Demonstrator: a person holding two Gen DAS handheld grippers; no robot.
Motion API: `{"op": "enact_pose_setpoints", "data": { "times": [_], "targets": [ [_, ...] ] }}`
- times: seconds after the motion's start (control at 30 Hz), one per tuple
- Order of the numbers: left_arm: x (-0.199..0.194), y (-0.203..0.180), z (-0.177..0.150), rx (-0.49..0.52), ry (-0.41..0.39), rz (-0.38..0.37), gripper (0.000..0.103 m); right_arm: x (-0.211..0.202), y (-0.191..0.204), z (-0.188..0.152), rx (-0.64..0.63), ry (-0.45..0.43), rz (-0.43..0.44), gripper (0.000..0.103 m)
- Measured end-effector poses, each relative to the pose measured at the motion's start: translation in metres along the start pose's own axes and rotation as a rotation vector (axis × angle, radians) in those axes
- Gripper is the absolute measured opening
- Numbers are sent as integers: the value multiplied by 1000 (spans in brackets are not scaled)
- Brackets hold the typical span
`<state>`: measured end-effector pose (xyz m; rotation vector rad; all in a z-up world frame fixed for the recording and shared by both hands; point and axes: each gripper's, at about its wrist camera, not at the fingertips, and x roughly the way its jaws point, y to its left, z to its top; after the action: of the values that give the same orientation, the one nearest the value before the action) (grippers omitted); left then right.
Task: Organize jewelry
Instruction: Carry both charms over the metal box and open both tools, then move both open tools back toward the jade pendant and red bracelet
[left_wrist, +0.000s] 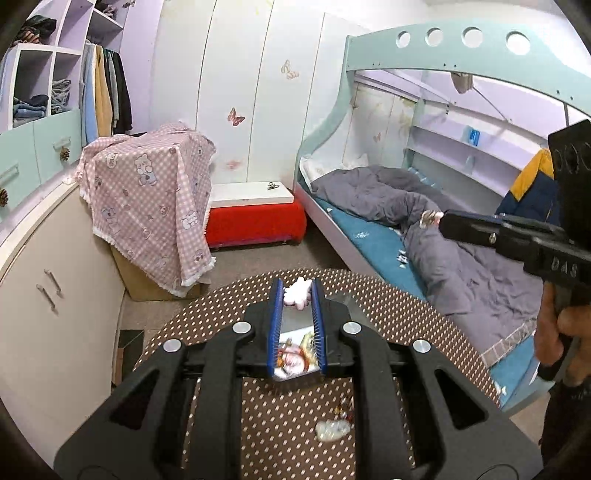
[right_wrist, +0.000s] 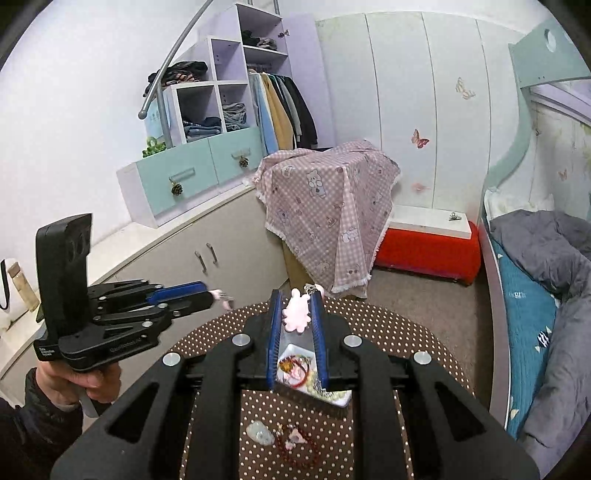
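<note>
home bedroom | bunk bed (unmade) | open wardrobe

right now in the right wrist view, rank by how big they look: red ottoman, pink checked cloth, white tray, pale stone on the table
1. pink checked cloth
2. red ottoman
3. white tray, partly hidden by the gripper, and nearer the camera, so unsure
4. pale stone

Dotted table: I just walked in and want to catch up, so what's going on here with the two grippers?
A person holds a gripper in each hand above the dotted table. The left gripper is shut on a whitish-pink charm, the right gripper on a pink flower charm. Below them sits a metal tray of jewelry. A red bead bracelet and a pale pendant lie loose on the cloth.
</note>
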<state>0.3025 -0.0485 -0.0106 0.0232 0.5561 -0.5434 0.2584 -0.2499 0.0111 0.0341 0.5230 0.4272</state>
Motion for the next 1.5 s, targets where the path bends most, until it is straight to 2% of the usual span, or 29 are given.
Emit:
{"op": "enact_pose_setpoints", "data": {
  "times": [0.27, 0.47, 0.5, 0.53, 0.57, 0.6, 0.67, 0.7, 0.73, 0.97, 1.27, 1.4, 1.5],
  "targets": [
    [33, -4, 11, -16, 37, -7, 15, 36, -15, 0, 45, 70, 5, 14],
    [56, 7, 9, -50, 80, -18, 17, 64, -34, -6, 104, 127, -16, 17],
    [61, 8, 7, -41, 100, 5, 24, 66, -36, -6, 117, 130, -27, 32],
    [63, 11, 6, -35, 111, 22, 35, 66, -38, -7, 123, 127, -36, 54],
    [63, 13, 5, -37, 109, 41, 75, 64, -40, -10, 131, 112, -48, 63],
    [59, 15, 3, -48, 78, 68, 93, 61, -42, -11, 138, 100, -56, 75],
    [51, 17, 3, -59, 39, 79, 94, 55, -46, -13, 159, 78, -76, 85],
    [49, 19, 3, -66, 46, 81, 94, 52, -48, -14, 168, 64, -92, 92],
    [48, 20, 3, -71, 48, 93, 94, 47, -50, -14, 172, 51, -104, 95],
    [21, 18, -4, -93, 5, 199, 95, 27, -58, -17, 185, 2, -117, 95],
    [-19, -10, -32, -111, -15, 374, 95, 5, -52, -27, 151, -29, -49, 95],
    [-39, -21, -41, -119, -34, 402, 95, -8, -43, -32, 141, -34, -43, 95],
    [-50, -25, -45, -116, -45, 393, 95, -21, -34, -38, 132, -49, -65, 95]
  ]
}}
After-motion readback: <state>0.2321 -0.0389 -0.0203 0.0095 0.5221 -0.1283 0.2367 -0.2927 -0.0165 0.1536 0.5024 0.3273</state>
